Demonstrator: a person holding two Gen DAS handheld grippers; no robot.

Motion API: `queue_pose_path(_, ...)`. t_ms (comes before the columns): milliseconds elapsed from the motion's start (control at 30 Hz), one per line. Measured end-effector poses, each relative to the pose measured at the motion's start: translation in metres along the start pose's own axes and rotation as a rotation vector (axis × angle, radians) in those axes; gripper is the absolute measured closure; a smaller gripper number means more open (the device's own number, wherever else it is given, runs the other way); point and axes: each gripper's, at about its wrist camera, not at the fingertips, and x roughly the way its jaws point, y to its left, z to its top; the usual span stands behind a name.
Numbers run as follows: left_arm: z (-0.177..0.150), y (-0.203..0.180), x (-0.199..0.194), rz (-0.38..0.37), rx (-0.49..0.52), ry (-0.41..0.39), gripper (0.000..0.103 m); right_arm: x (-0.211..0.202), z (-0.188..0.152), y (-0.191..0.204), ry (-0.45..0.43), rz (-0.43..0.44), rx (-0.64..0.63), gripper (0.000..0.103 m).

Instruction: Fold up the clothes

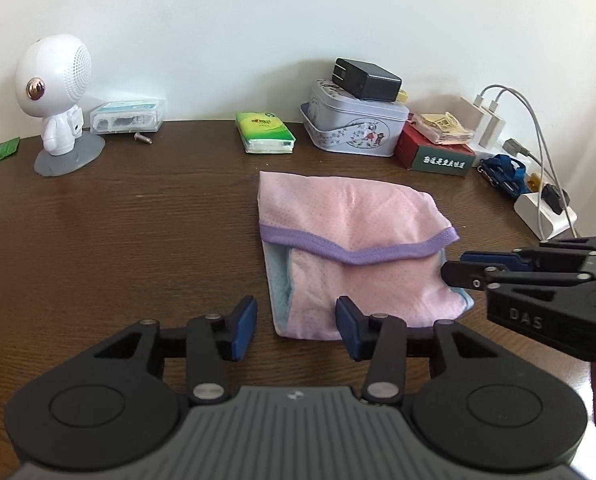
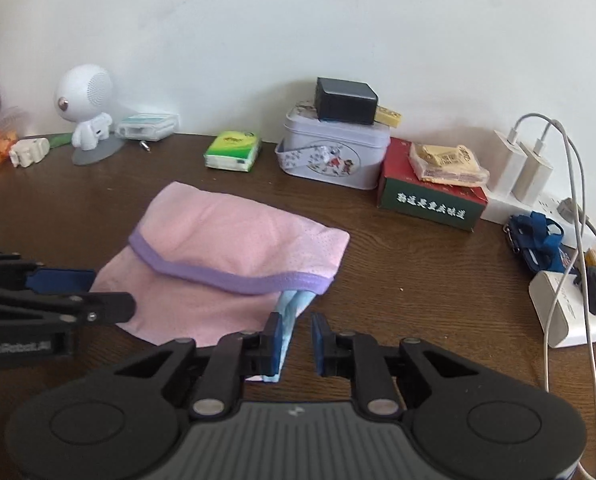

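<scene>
A: Where do both wrist cameras look from?
B: Low and close over the table, facing the wall; both share the pink garment and the tin.

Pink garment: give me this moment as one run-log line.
pink garment: folded, flat on table | left tongs: open, at near-left edge, empty | right tongs: open, at near-right corner, empty

Dark brown wooden table set against a white wall. Lying on it: a folded pink garment near the middle; along the back edge, a white robot figurine, green tissue pack, floral tin, red-and-green box and white power strip.
</scene>
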Motion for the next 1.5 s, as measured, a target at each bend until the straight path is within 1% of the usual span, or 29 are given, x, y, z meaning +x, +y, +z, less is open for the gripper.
queue_pose_path(67, -0.004, 0.000, -0.003, -0.008, -0.006, -0.011, 0.059, -0.012, -0.001, -0.005, -0.034, 0.005, 0.048, 0.089)
queue_pose_path(133, -0.007, -0.001, -0.002, -0.021, -0.006, -0.012, 0.059, -0.024, 0.000, -0.007, -0.064, 0.039, 0.076, 0.088)
queue_pose_path(167, -0.009, -0.003, -0.001, -0.021, -0.002, -0.020, 0.060, -0.026, 0.000, -0.005, -0.071, 0.057, 0.076, 0.088)
queue_pose_path(200, -0.010, -0.006, -0.001, -0.015, 0.007, -0.026, 0.065, -0.024, 0.000, -0.002, -0.070, 0.082, 0.072, 0.088)
queue_pose_path(233, -0.011, -0.009, 0.000, -0.001, 0.020, -0.034, 0.067, -0.017, -0.001, 0.001, -0.057, 0.105, 0.078, 0.088)
queue_pose_path(267, -0.011, -0.012, 0.001, 0.012, 0.023, -0.037, 0.078, -0.008, -0.003, 0.003, -0.028, 0.102, 0.085, 0.087)
queue_pose_path(300, -0.012, -0.012, 0.002, -0.002, 0.011, -0.031, 0.089, 0.000, -0.005, 0.004, -0.002, 0.082, 0.091, 0.088)
queue_pose_path(333, -0.012, -0.010, 0.002, -0.020, -0.010, -0.024, 0.089, 0.001, -0.009, 0.004, -0.029, 0.082, 0.102, 0.087)
queue_pose_path(367, -0.012, -0.009, 0.001, -0.028, -0.021, -0.020, 0.089, 0.000, -0.011, 0.003, -0.034, 0.080, 0.098, 0.088)
queue_pose_path(467, -0.014, -0.006, -0.008, -0.016, -0.011, -0.006, 0.089, -0.008, -0.011, -0.002, -0.026, 0.066, 0.093, 0.088)
queue_pose_path(500, -0.014, -0.007, -0.017, 0.006, -0.006, -0.015, 0.088, -0.013, -0.010, -0.003, -0.025, 0.057, 0.090, 0.088)
queue_pose_path(533, -0.014, -0.007, -0.026, 0.031, -0.001, -0.027, 0.086, -0.025, -0.009, -0.004, -0.045, 0.056, 0.092, 0.087)
queue_pose_path(567, -0.015, -0.008, -0.039, 0.054, 0.007, -0.045, 0.077, -0.038, -0.008, -0.005, -0.066, 0.055, 0.094, 0.084)
queue_pose_path(600, -0.017, -0.010, -0.053, 0.077, 0.016, -0.064, 0.063, -0.051, -0.007, -0.006, -0.087, 0.055, 0.096, 0.081)
queue_pose_path(667, -0.027, -0.014, -0.084, 0.109, 0.021, -0.111, 0.049, -0.083, -0.010, -0.002, -0.127, 0.048, 0.108, 0.063)
queue_pose_path(700, -0.035, -0.018, -0.101, 0.123, 0.030, -0.126, 0.043, -0.100, -0.016, 0.000, -0.150, 0.056, 0.117, 0.060)
queue_pose_path(733, -0.044, -0.021, -0.118, 0.137, 0.041, -0.140, 0.039, -0.117, -0.023, 0.003, -0.172, 0.065, 0.126, 0.050)
queue_pose_path(767, -0.054, -0.025, -0.133, 0.156, 0.049, -0.151, 0.029, -0.133, -0.029, 0.005, -0.194, 0.074, 0.134, 0.039)
queue_pose_path(800, -0.065, -0.029, -0.146, 0.177, 0.056, -0.162, 0.021, -0.147, -0.039, 0.008, -0.207, 0.077, 0.145, 0.032)
queue_pose_path(833, -0.078, -0.031, -0.161, 0.194, 0.067, -0.175, 0.018, -0.160, -0.048, 0.011, -0.220, 0.080, 0.156, 0.021)
queue_pose_path(867, -0.091, -0.032, -0.173, 0.206, 0.074, -0.174, 0.014, -0.173, -0.060, 0.014, -0.228, 0.080, 0.155, 0.017)
queue_pose_path(967, -0.129, -0.033, -0.206, 0.239, 0.086, -0.157, 0.005, -0.207, -0.094, 0.027, -0.231, 0.073, 0.152, 0.014)
queue_pose_path(1000, -0.142, -0.031, -0.216, 0.248, 0.081, -0.152, 0.004, -0.218, -0.106, 0.032, -0.228, 0.069, 0.151, 0.013)
queue_pose_path(1067, -0.169, -0.027, -0.232, 0.263, 0.061, -0.145, 0.002, -0.238, -0.134, 0.041, -0.241, 0.062, 0.153, 0.005)
queue_pose_path(1133, -0.194, -0.024, -0.239, 0.269, 0.035, -0.126, 0.001, -0.255, -0.162, 0.051, -0.259, 0.053, 0.142, 0.000)
queue_pose_path(1200, -0.216, -0.023, -0.243, 0.283, 0.021, -0.105, 0.001, -0.264, -0.187, 0.062, -0.243, 0.039, 0.131, 0.000)
queue_pose_path(1300, -0.243, -0.026, -0.245, 0.309, 0.022, -0.111, 0.001, -0.271, -0.220, 0.073, -0.217, 0.039, 0.158, 0.000)
queue_pose_path(1400, -0.259, -0.024, -0.245, 0.287, -0.011, -0.108, 0.001, -0.272, -0.241, 0.078, -0.212, 0.047, 0.200, 0.000)
queue_pose_path(1500, -0.268, -0.022, -0.240, 0.291, -0.030, -0.108, 0.001, -0.270, -0.253, 0.085, -0.218, 0.009, 0.225, 0.000)
